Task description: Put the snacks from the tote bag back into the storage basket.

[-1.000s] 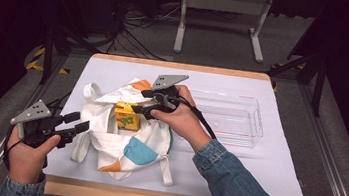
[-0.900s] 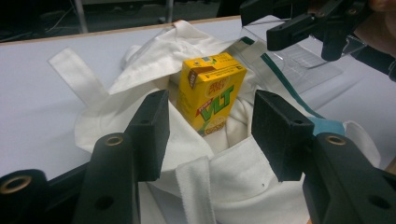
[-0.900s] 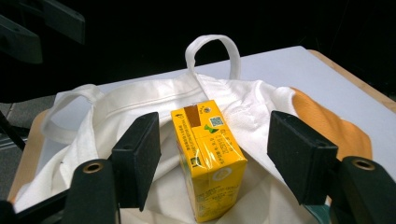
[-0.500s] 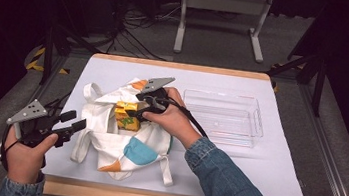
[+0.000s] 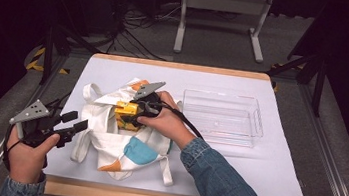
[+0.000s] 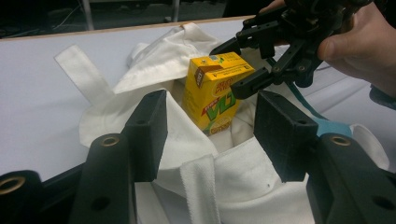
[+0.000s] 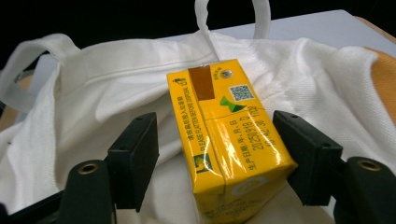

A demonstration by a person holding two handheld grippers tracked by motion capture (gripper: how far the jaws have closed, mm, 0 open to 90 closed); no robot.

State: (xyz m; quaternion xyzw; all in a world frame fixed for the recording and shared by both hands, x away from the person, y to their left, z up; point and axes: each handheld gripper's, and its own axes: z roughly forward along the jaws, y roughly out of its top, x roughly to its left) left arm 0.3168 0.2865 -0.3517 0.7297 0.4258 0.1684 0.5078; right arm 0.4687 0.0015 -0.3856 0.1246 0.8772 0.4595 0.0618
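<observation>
The tabletop [image 5: 273, 180] has a white cover on it. A clear plastic box [image 5: 221, 118] sits on the right side of it, well apart from the bag. A white cloth bag [image 5: 111, 143] with blue and orange patches lies in the middle, with its handles spread out. A yellow drink carton [image 5: 124, 113] sticks up out of the bag's open mouth. The right claw [image 5: 130, 114] is around the carton, one jaw on each side, but the jaws are apart and there are gaps between them and the carton. The left claw [image 5: 78, 122] hangs just beside the bag's left edge, with its jaws apart and nothing between them
</observation>
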